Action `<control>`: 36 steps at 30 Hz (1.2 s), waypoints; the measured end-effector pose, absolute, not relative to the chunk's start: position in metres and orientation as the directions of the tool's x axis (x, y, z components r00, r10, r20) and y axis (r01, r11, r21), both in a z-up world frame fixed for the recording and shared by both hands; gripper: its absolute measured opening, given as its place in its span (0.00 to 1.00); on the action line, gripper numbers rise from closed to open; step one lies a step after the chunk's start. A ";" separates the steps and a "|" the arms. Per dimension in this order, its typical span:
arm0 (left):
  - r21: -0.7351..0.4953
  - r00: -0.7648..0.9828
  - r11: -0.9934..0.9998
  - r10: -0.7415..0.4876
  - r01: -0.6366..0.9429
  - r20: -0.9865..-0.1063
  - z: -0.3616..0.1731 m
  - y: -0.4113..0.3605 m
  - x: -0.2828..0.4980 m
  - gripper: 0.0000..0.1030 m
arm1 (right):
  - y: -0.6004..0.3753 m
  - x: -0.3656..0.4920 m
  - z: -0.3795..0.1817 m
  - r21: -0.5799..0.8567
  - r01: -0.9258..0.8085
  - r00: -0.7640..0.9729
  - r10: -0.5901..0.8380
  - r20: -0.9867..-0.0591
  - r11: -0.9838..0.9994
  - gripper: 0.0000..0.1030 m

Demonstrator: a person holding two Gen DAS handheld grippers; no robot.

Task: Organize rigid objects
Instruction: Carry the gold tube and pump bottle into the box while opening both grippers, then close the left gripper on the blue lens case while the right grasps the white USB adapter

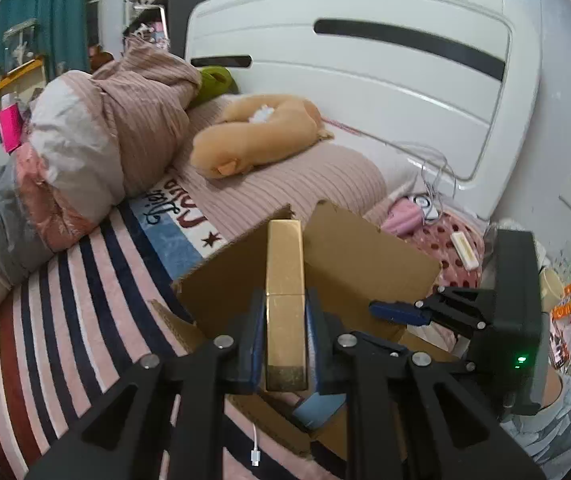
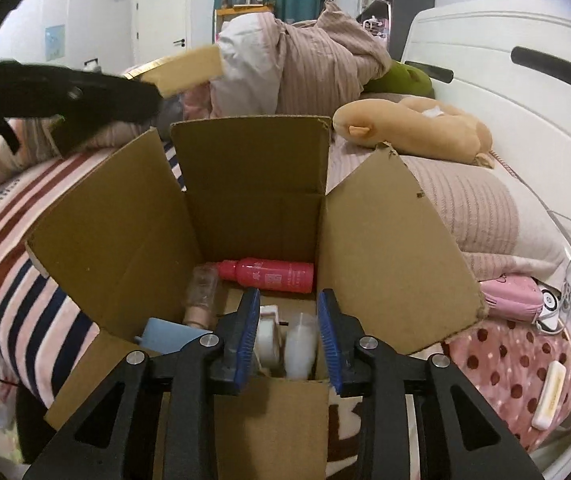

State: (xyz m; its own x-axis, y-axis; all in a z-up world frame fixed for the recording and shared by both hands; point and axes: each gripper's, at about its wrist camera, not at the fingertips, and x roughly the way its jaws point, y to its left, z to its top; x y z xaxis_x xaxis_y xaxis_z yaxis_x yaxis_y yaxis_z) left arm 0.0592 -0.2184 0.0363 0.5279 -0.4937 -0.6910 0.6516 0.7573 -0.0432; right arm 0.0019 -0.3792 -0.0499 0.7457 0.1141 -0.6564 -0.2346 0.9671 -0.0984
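One bed (image 1: 65, 320), covered with a striped blanket, fills both views, and a white headboard (image 1: 365, 80) is seen behind it. A bundled quilt (image 1: 125, 128) and an orange plush toy (image 1: 257, 136) are piled near the pillows. An open cardboard box (image 2: 385, 248) is set on the blanket, its flaps spread outward. Inside it, a red bottle (image 2: 269, 276) is laid against the far wall, with a clear bottle (image 2: 201, 292), a blue item (image 2: 165, 336) and white containers (image 2: 285, 340) nearer the front. The left gripper (image 1: 284, 320) is clamped on a gold rectangular box (image 1: 284, 304), which is held in the air above the carton. The right gripper (image 2: 287, 336) is held over the carton's near edge; its jaws are parted, and nothing is pressed between the blue pads (image 2: 245, 336). A white cable plug (image 1: 255, 456) is seen on the blanket.
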 end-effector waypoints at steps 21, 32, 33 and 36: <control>-0.043 0.403 0.721 -0.435 0.692 -0.805 -0.001 -0.261 0.077 0.15 | -0.383 -0.004 -0.046 -0.057 -0.247 0.748 0.153 -0.646 0.967 0.28; -0.071 0.556 0.791 -0.488 0.608 -0.673 0.045 -0.182 0.056 0.54 | -0.364 -0.015 -0.025 -0.065 -0.259 0.767 0.165 -0.620 0.964 0.33; -0.069 0.574 0.801 -0.483 0.594 -0.661 0.048 -0.172 0.054 0.55 | -0.360 -0.017 -0.021 -0.060 -0.268 0.772 0.177 -0.611 0.962 0.33; -0.060 0.640 0.845 -0.447 0.531 -0.625 0.054 -0.131 0.048 0.63 | -0.337 -0.023 -0.005 -0.038 -0.314 0.785 0.237 -0.572 0.949 0.34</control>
State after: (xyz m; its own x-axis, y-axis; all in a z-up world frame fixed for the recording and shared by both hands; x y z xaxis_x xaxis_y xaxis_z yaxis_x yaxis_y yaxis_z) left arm 0.0480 -0.1311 0.0536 0.6399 -0.4465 -0.6254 0.5308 0.8453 -0.0604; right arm -0.0231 -0.3372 -0.0048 0.7850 0.2371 -0.5723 -0.3142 0.9486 -0.0380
